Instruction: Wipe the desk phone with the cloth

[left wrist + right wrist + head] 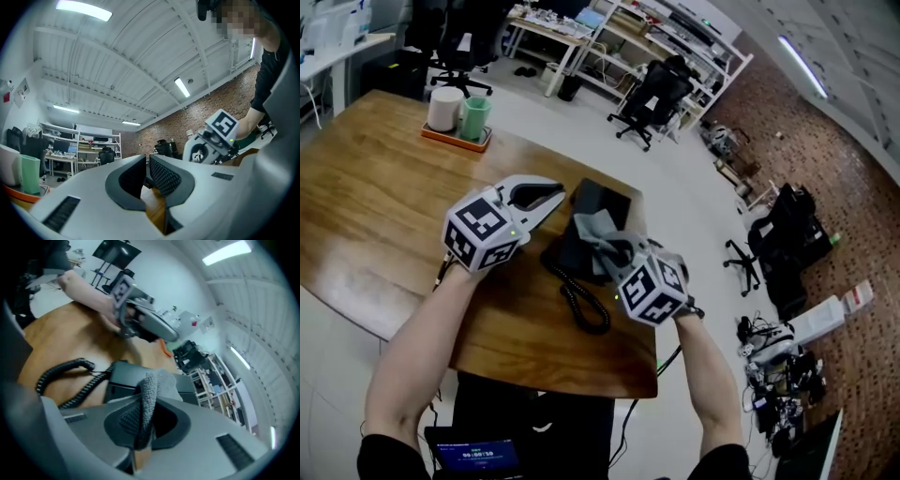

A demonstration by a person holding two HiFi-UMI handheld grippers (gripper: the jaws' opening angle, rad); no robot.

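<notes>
**Cloth on phone**

Right claw [617, 251] is clamped on the grey cloth [598, 231], which is draped over the black desk phone [602, 201] near the counter's [375, 206] right edge. Left claw [547, 199] is narrow, nearly together and empty, just left of the phone.

No text is legible. A small screen [475, 457] at the lower edge of the head view shows blue digits, too blurred to read.

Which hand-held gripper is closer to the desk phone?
Right. The right hand-held gripper holds the cloth over the desk phone; the left hand-held gripper is beside it, to its left.
</notes>
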